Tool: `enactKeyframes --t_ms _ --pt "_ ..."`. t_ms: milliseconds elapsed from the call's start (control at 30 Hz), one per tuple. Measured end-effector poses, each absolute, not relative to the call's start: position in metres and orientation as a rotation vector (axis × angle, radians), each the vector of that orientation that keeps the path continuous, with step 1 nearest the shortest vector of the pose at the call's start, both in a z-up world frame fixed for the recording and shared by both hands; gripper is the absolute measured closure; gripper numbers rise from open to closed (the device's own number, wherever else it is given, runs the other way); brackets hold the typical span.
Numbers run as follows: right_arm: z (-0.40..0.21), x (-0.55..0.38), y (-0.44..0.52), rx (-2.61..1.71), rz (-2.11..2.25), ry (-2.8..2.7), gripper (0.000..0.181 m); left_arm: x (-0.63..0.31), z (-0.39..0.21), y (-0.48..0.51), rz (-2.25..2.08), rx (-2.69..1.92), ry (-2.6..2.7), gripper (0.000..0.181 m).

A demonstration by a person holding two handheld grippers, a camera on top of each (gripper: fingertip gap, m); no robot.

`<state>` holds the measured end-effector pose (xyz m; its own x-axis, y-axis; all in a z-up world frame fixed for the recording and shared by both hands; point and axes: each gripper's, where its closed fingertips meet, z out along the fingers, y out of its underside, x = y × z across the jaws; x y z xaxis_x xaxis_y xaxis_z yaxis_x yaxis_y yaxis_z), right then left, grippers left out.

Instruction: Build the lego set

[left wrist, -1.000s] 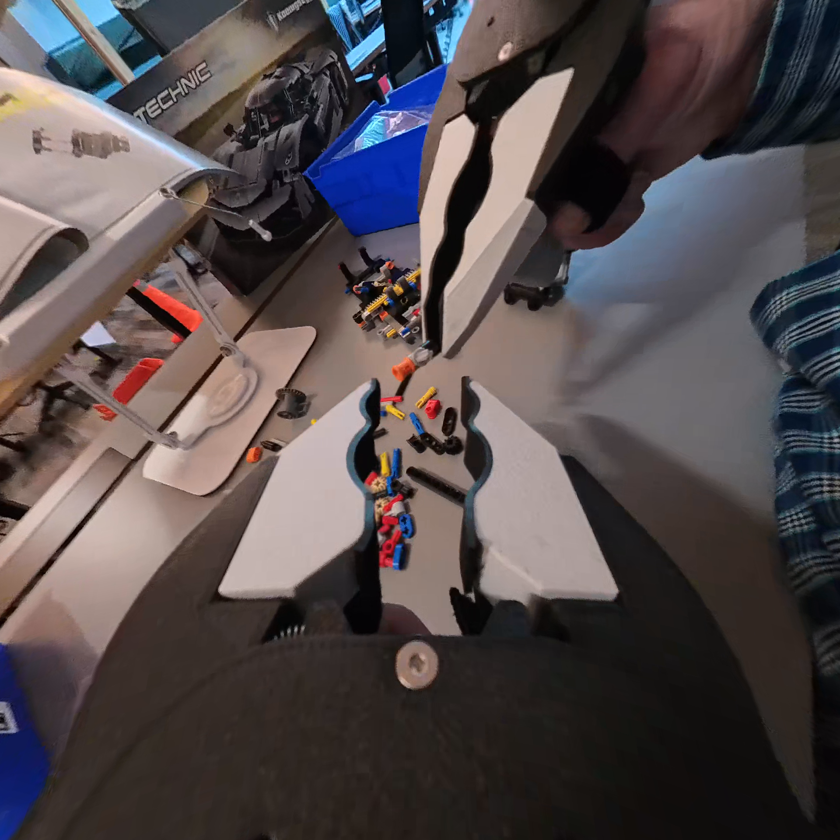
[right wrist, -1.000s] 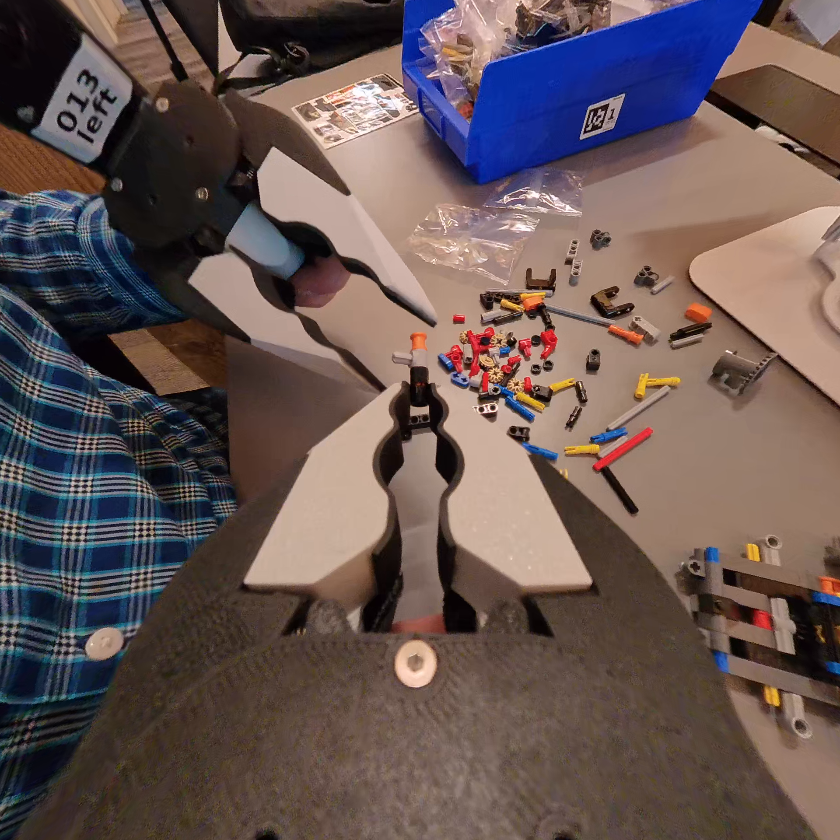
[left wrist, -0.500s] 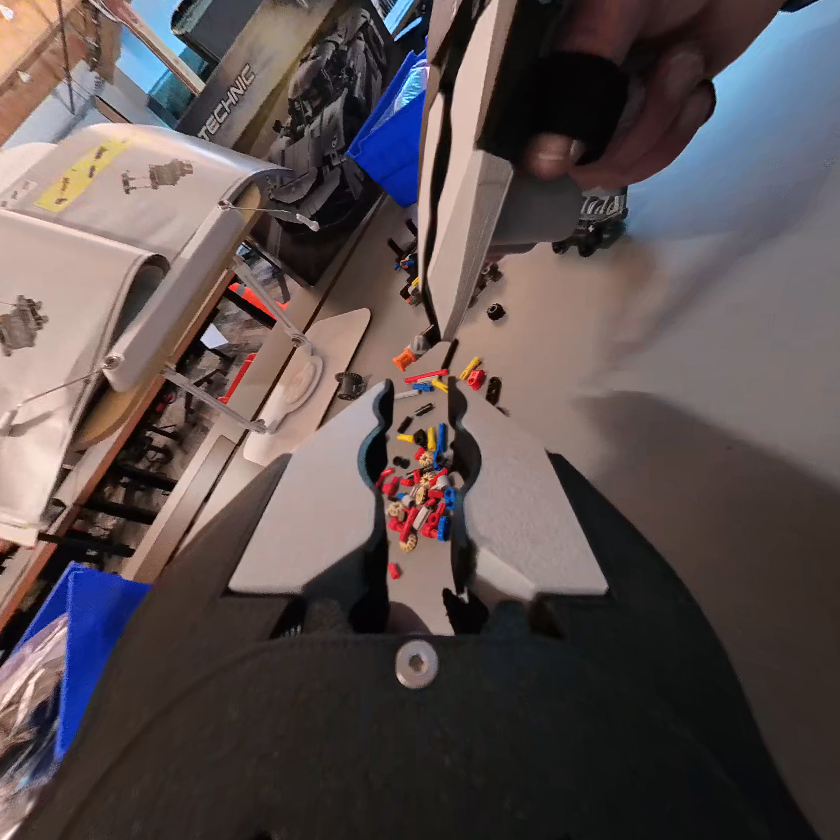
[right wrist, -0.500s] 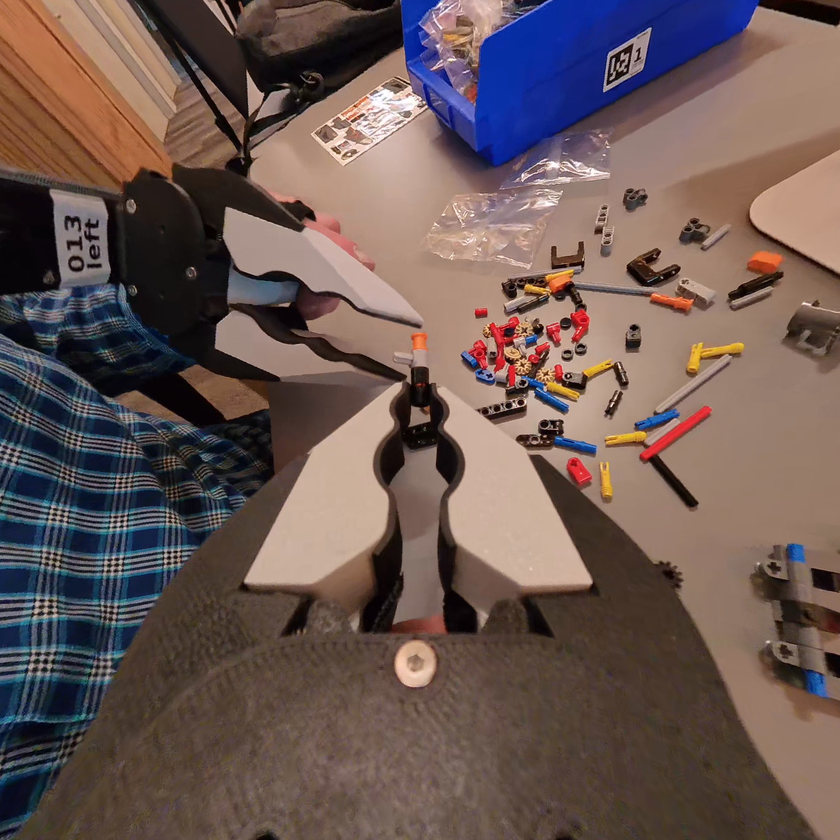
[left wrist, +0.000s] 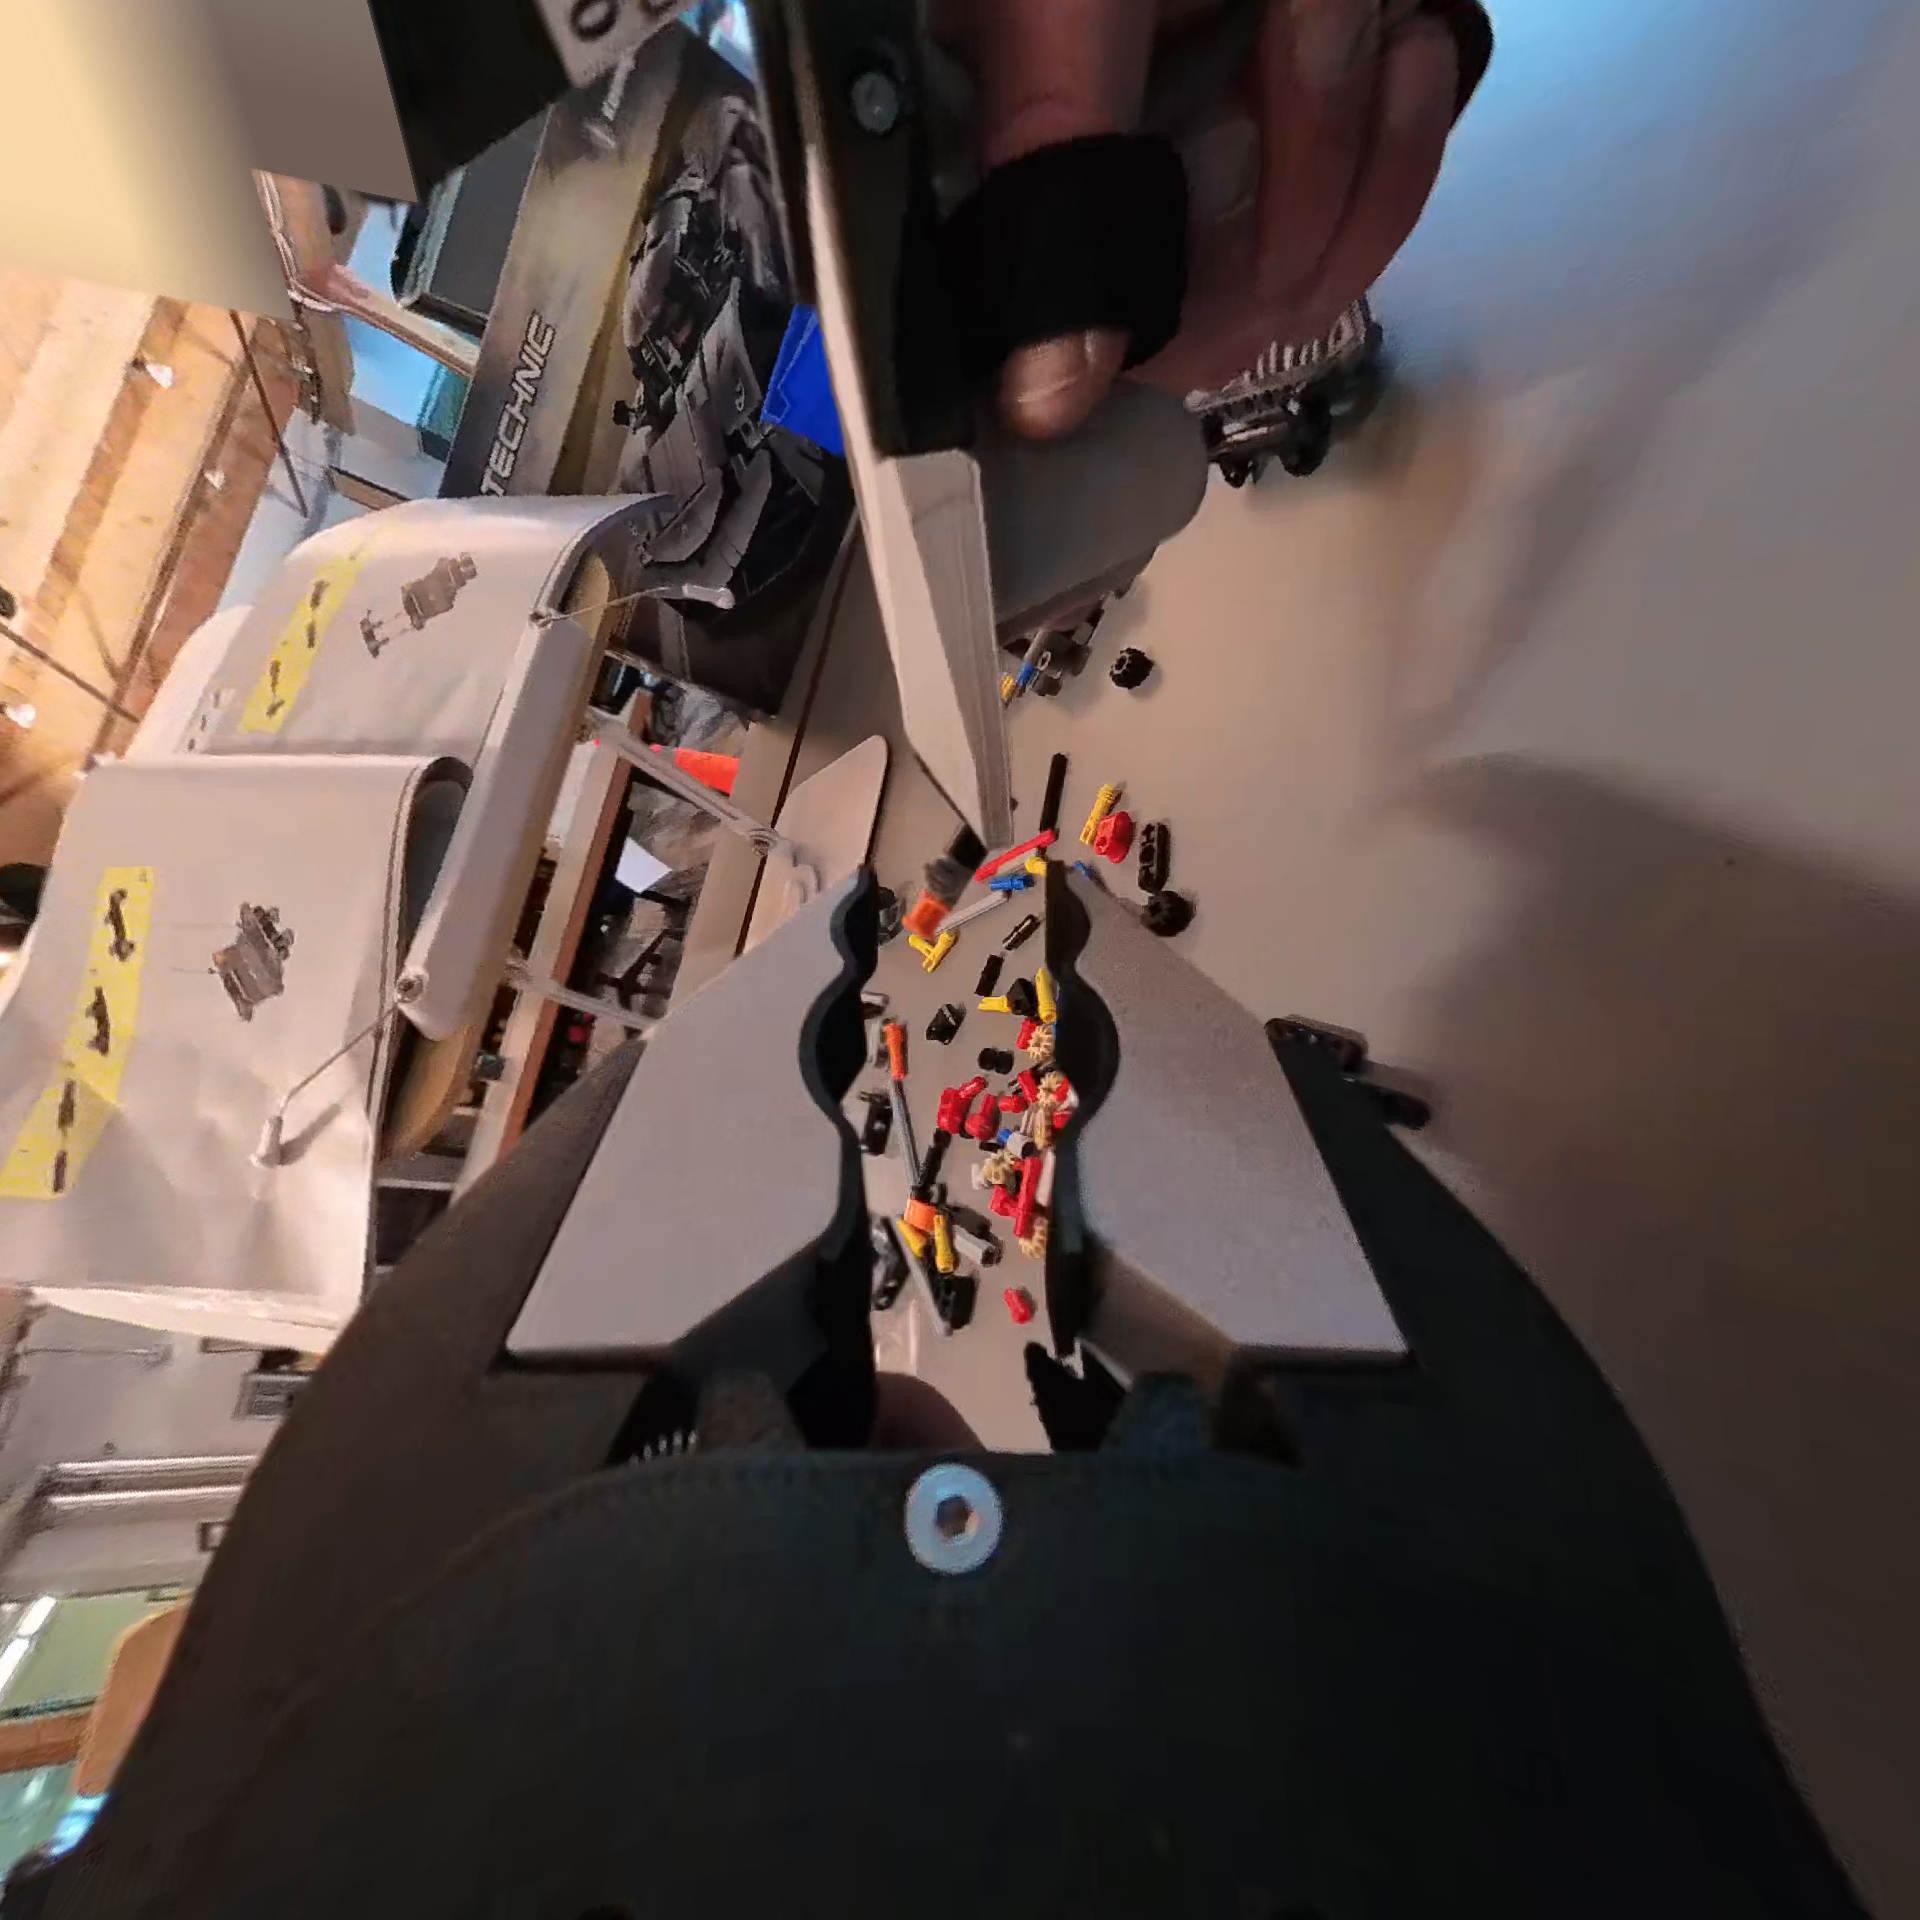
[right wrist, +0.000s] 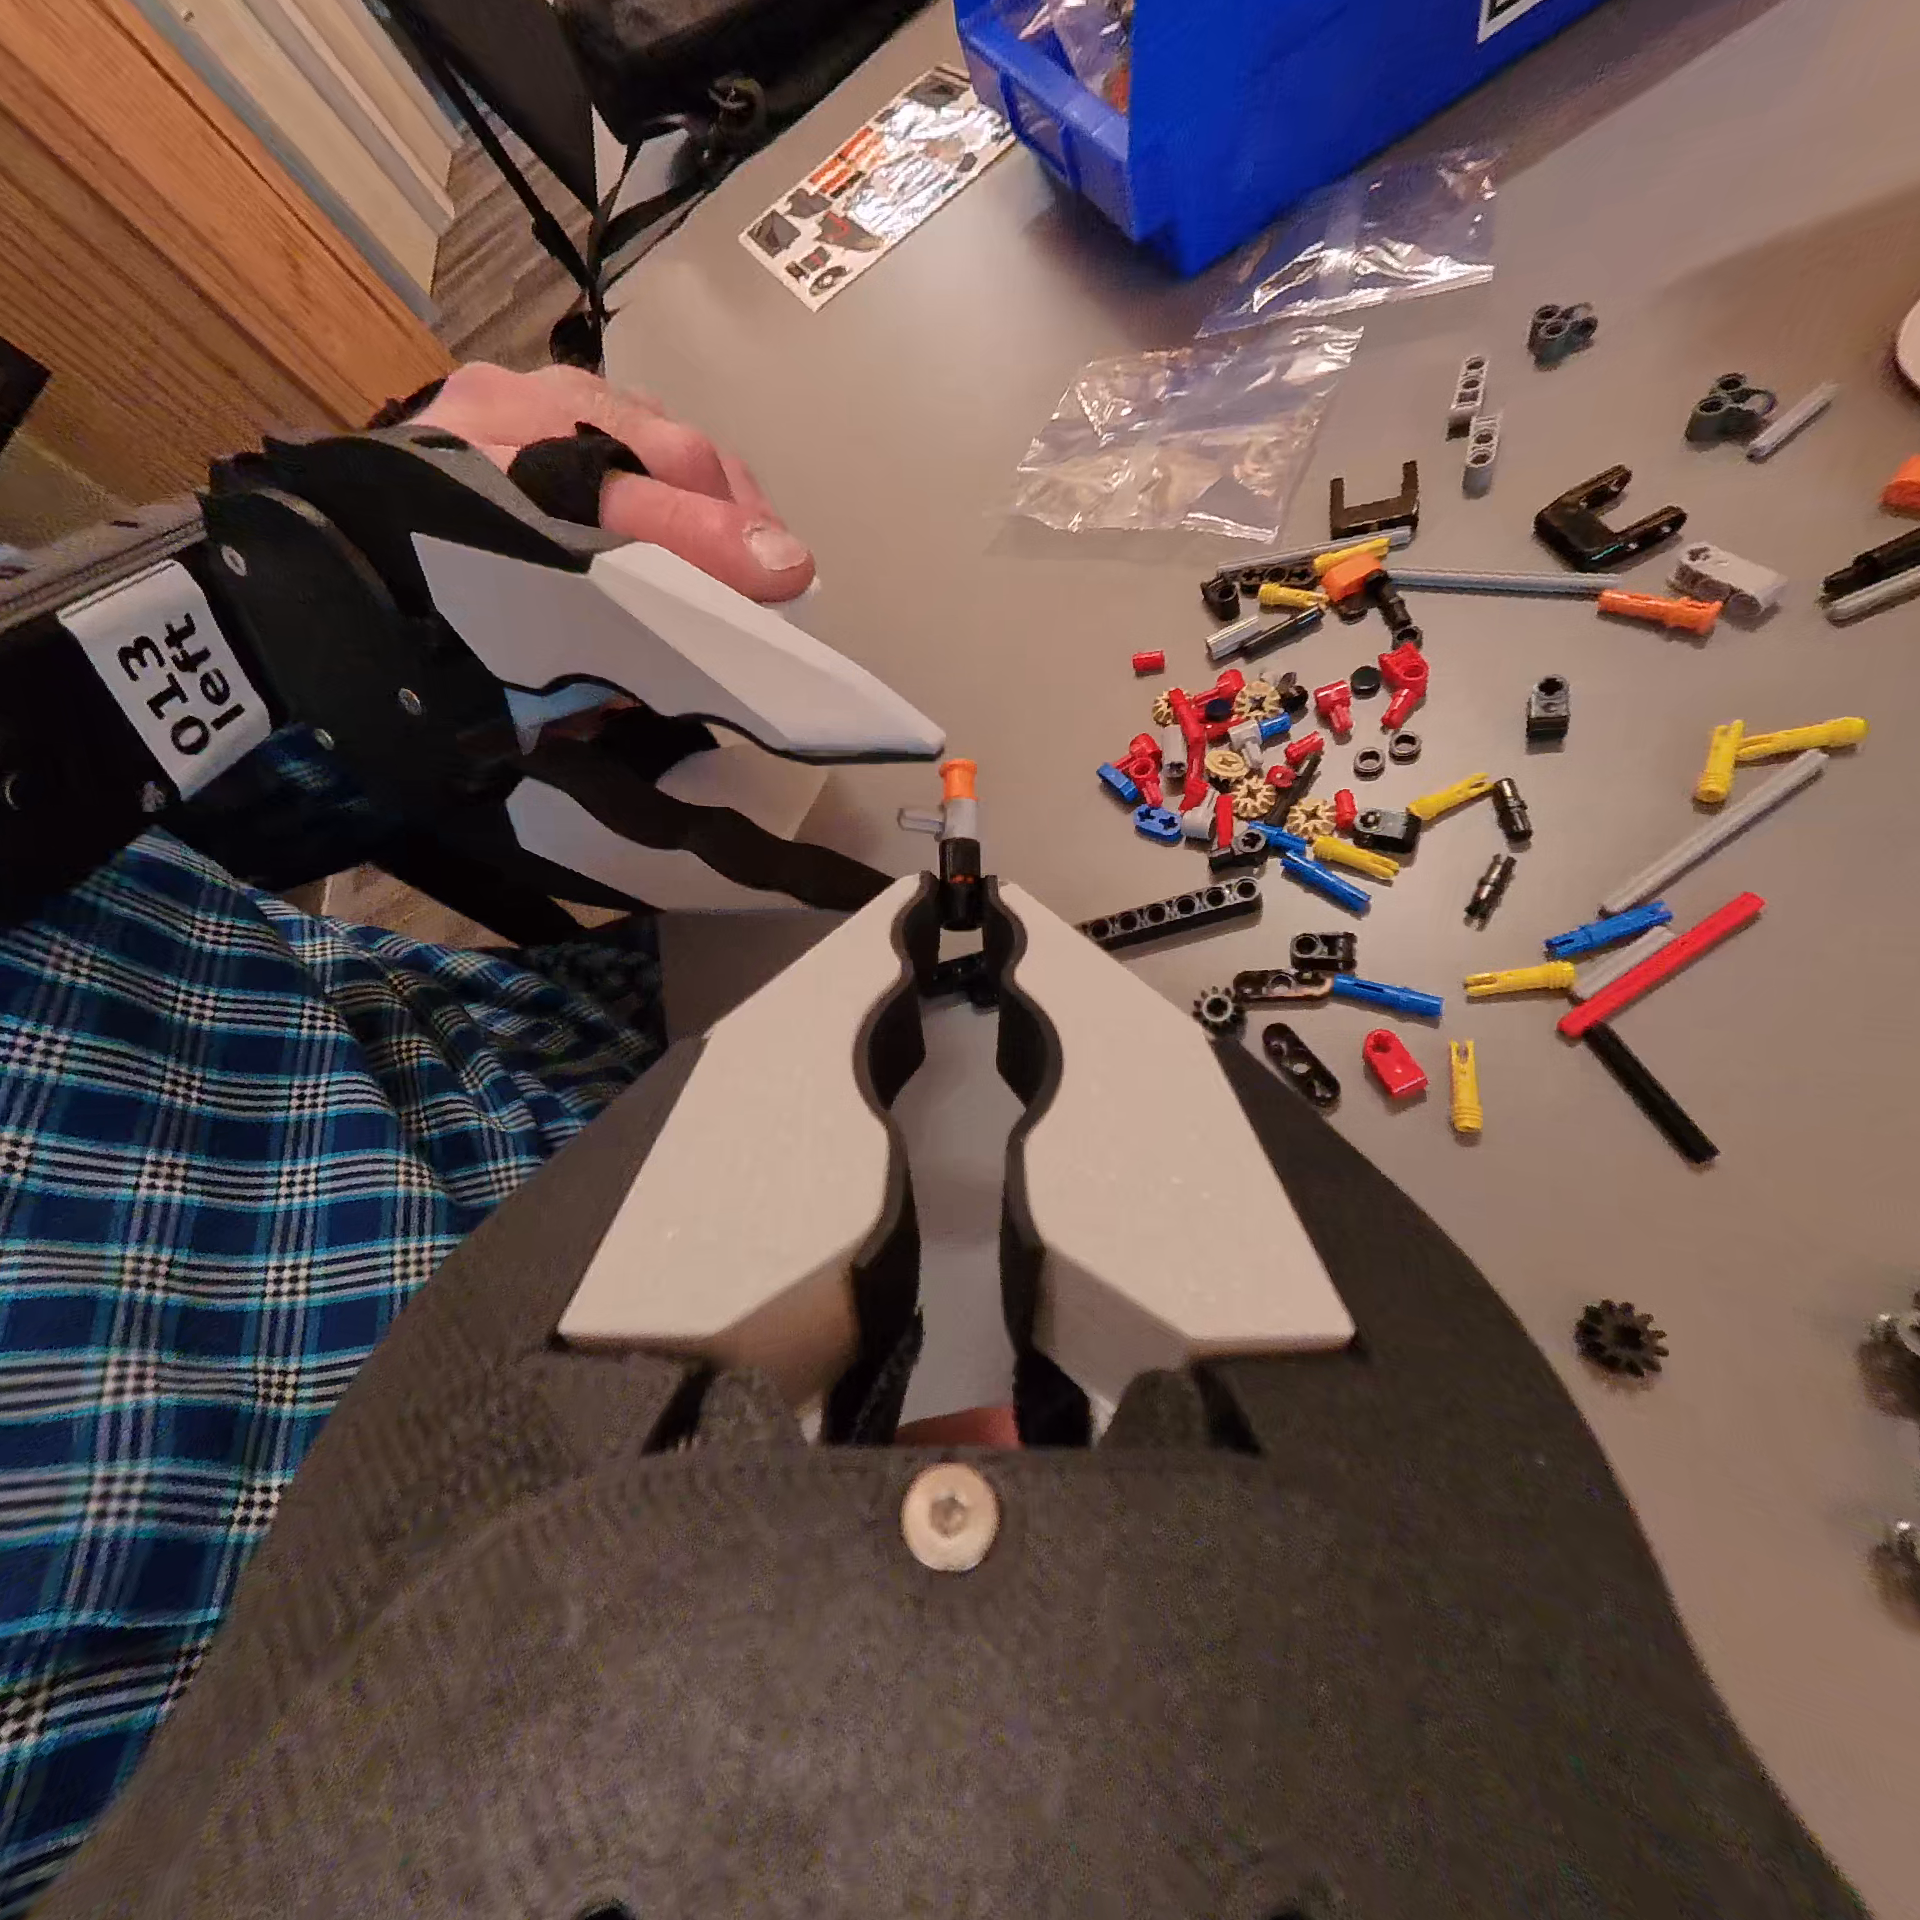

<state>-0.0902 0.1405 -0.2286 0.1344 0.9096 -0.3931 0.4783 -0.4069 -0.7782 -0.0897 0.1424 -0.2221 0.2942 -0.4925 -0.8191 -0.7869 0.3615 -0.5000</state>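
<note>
My right hand-held gripper (right wrist: 958, 902) pinches a small stack of pieces (right wrist: 956, 831), black at the base, grey in the middle, orange on top, only by its black end, right at the fingertips. That hold looks thin to me; a sideways push could twist the stack out or pop the orange cap off.

My left hand-held gripper (right wrist: 914, 810) is parted and holds nothing. Its upper finger (right wrist: 727, 665) hovers just beside the orange tip, apart from it. If I close it off-centre, I think it will lever the stack instead of seating it.

Below, the loose pieces (right wrist: 1299, 769) lie scattered on the grey worktop (right wrist: 883, 436). A dropped stack could fall among them, or off the near edge by my sleeve (right wrist: 260, 1143).
</note>
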Motion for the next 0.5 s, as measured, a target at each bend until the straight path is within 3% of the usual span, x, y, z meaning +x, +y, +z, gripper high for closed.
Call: enactKeyframes --t_ms 100,233,333,433,500 --pt "-0.231 -0.092 0.135 -1.948 1.197 -1.388 0.176 -0.089 -0.230 0.144 0.324 -1.286 1.404 0.155" --pt "-0.236 -0.095 0.128 -1.942 1.143 -1.476 0.177 -0.091 -0.238 0.144 0.335 -1.313 1.431 0.175" --pt "-0.235 -0.098 0.130 -1.925 1.122 -1.483 0.176 -0.094 -0.241 0.143 0.264 -1.388 1.389 0.177" --pt "-0.232 -0.096 0.143 -1.898 1.046 -1.488 0.160 -0.102 -0.243 0.144 0.223 -1.468 1.324 0.177" --pt "-0.237 -0.087 0.166 -1.882 0.865 -1.508 0.168 -0.112 -0.248 0.147 0.198 -1.549 1.273 0.177"
